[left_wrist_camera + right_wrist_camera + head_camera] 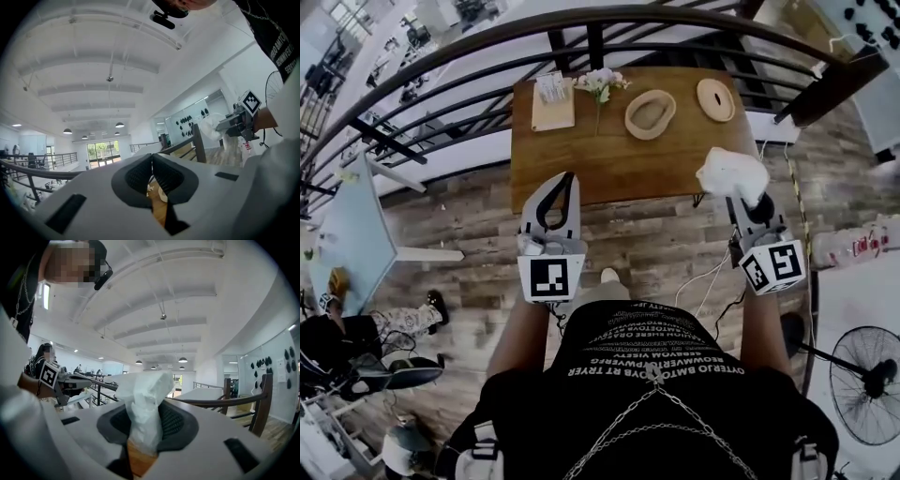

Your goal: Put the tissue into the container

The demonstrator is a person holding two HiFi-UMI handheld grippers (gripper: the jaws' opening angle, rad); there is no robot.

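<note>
Person's black printed shirt (pixel 647 375) filling bottom of head view. Left hand-held gripper (pixel 569 183) hovering over near edge of brown wooden table (pixel 581 159), jaws resting together, nothing between. Tan oval open container (pixel 650 114) sitting mid-table, long axis running roughly left-right, flat oval lid (pixel 715 99) lying just right of it. Right hand-held gripper (pixel 747 199) clamping crumpled white tissue (pixel 731 173) by table's near right corner. Container lying ahead and left of it, so coming move likely needing forward-left reach.
</note>
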